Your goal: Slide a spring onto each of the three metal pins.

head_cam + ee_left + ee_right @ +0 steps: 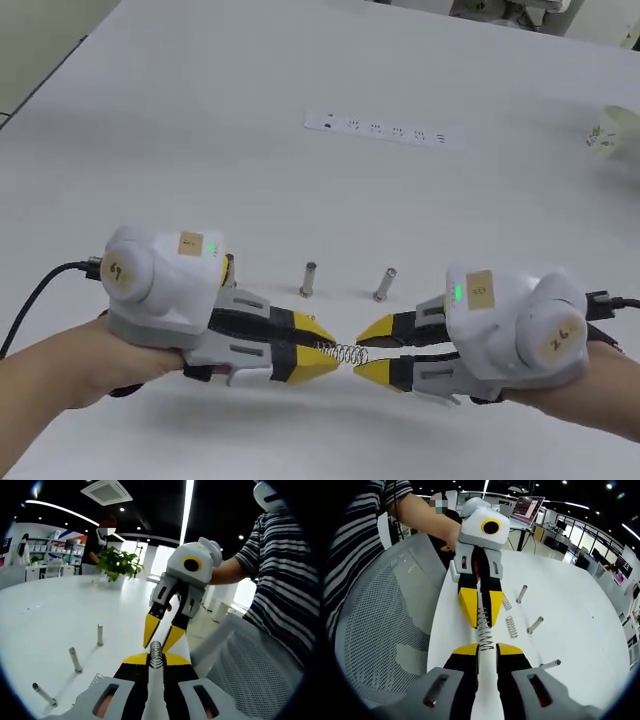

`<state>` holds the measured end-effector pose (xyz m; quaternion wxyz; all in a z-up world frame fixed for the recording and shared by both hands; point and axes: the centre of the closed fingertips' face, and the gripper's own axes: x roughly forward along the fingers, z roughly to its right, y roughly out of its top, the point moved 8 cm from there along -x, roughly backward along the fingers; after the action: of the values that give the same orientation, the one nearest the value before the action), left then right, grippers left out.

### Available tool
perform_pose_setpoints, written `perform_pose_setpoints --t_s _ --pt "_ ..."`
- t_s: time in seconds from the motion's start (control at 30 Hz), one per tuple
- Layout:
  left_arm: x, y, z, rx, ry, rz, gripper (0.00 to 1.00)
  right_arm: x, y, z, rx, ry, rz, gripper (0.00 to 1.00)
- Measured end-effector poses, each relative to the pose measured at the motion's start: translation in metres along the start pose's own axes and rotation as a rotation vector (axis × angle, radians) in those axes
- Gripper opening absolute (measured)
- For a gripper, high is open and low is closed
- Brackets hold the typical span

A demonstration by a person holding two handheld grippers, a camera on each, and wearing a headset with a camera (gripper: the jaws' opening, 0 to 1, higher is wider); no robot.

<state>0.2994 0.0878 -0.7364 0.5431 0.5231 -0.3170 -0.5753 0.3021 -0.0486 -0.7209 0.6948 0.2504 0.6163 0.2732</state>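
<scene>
A small metal spring (347,353) is held level just above the white table, with my left gripper (335,356) shut on one end. My right gripper (358,352) faces it tip to tip, jaws a little apart around the spring's other end. In the left gripper view the spring (156,653) stands between my own yellow tips, and the right gripper (159,644) reaches in from above. Three metal pins (100,634) (75,659) (44,694) stand bare on the table. Two of them (308,280) (385,284) rise just beyond the grippers. Two loose springs (506,601) (511,626) lie near the pins.
A white power strip (385,131) lies across the far middle of the table (200,150). A small pale cup (608,133) sits at the far right. A mesh chair (385,630) and a person in a striped shirt (280,565) are beside the table edge.
</scene>
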Motion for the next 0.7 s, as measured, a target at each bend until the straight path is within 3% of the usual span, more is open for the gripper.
perform_pose_setpoints --t_s 0.5,0.7 --pt "-0.002 -0.002 0.002 -0.005 -0.003 -0.005 0.02 -0.004 0.007 -0.001 -0.058 0.003 -0.010 0.08" --pt "-0.003 -0.006 0.001 -0.002 0.004 -0.011 0.02 -0.011 0.019 0.003 -0.075 0.011 0.001 0.07"
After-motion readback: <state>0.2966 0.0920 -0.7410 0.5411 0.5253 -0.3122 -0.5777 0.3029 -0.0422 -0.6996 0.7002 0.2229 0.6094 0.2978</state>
